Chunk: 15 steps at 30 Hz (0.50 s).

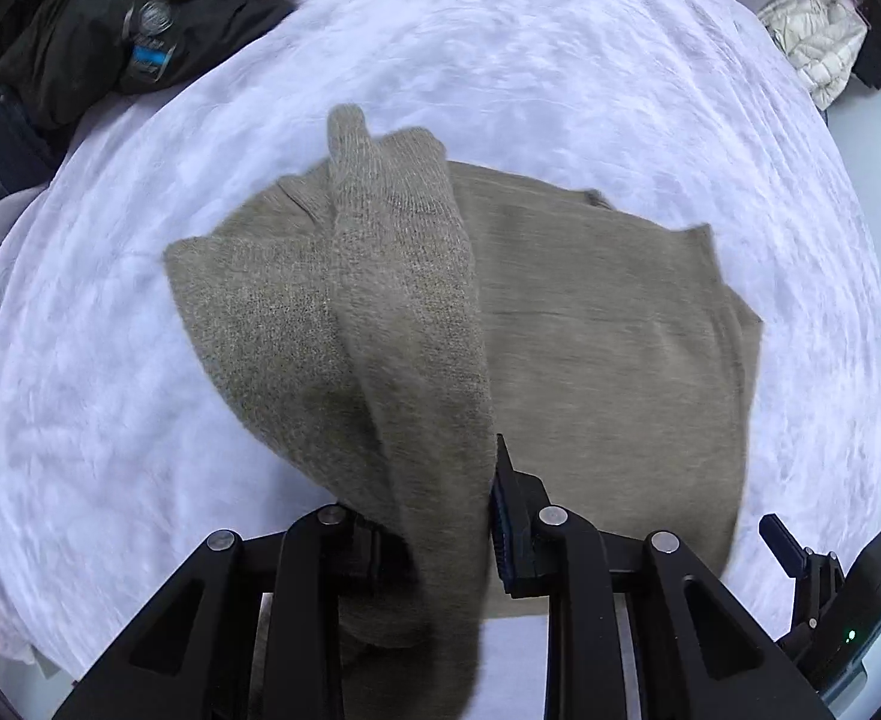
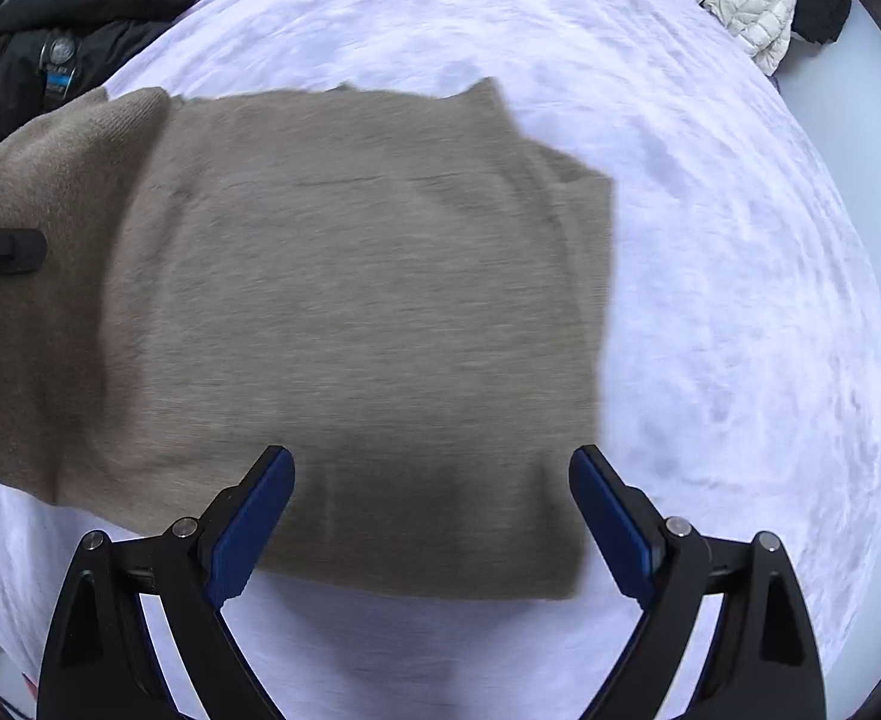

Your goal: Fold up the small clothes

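Furthest to the left of our tongs lies a dark jacket [image 1: 110, 42], well away from the work, on the white blanket [image 1: 560, 60] that covers the bed. Nearer in, our left tongs [image 1: 440, 516] are clenched on a fold of the olive sweater [image 1: 590, 330]: the knit runs up between the two jaws and hangs from them as a raised band, its far end draped over the flat part of the garment ahead of the tips. The rest of the sweater lies spread on the blanket in front of and to the right of these tongs, already squared up on its right side. Our right tongs [image 2: 431, 468] stand released, jaws wide, with nothing between them; they hover just above the near edge of the sweater, whose right border lies close beside the right jaw. Far beyond the right tongs, at the bed's corner, sits a pale quilted coat [image 2: 752, 6]. We judge that we are midway through a fold, carrying the left side or sleeve across the body. The next move calls for laying that lifted part down flat over the middle, keeping the edge straight, and then letting go; the free tongs can steady or smooth the cloth.
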Each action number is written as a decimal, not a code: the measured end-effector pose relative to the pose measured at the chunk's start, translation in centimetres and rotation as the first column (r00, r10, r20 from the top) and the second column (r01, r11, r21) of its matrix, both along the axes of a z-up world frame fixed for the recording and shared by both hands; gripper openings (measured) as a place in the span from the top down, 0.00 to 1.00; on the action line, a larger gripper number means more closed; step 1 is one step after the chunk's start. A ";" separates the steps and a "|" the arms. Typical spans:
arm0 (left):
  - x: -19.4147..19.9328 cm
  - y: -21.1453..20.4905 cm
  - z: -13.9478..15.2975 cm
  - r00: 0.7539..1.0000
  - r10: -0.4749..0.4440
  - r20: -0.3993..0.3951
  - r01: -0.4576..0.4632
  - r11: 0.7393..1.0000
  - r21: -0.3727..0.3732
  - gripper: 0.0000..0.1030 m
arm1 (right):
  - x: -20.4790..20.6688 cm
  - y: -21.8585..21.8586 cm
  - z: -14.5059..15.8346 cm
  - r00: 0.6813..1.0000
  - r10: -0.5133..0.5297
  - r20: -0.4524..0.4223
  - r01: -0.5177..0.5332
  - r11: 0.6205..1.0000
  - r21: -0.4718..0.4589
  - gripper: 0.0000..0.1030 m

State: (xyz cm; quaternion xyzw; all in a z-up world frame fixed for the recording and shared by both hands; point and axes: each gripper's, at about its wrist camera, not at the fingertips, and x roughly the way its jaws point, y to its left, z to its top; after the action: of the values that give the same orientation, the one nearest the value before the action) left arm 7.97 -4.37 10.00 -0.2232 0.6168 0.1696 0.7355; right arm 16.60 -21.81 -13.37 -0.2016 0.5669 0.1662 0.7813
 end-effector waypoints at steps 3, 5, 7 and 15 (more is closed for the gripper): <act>2.7 -5.5 -0.1 0.997 -0.068 -0.033 0.070 0.995 0.071 0.73 | 1.8 -3.7 0.7 1.000 0.011 0.017 -0.011 1.000 0.004 0.09; 4.7 -8.9 -1.1 0.992 -0.111 -0.065 0.117 0.990 0.081 0.73 | 3.2 -6.6 1.0 0.999 0.021 0.024 -0.021 1.000 0.003 0.09; 6.5 -11.8 -2.5 0.984 -0.147 -0.099 0.155 0.984 0.084 0.73 | 3.1 -8.5 1.0 0.999 0.025 0.027 -0.025 1.000 0.003 0.09; 10.6 -18.2 -7.5 0.943 -0.270 -0.195 0.303 0.938 0.168 0.50 | 3.4 -15.8 -0.7 1.000 -0.014 -0.007 0.014 1.000 0.008 0.09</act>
State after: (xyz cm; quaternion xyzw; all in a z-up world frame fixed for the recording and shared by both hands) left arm 18.55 -22.58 2.47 -0.0420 0.6833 0.1385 0.7156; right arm 19.99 -37.60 -14.09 -0.1939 0.5702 0.1635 0.7813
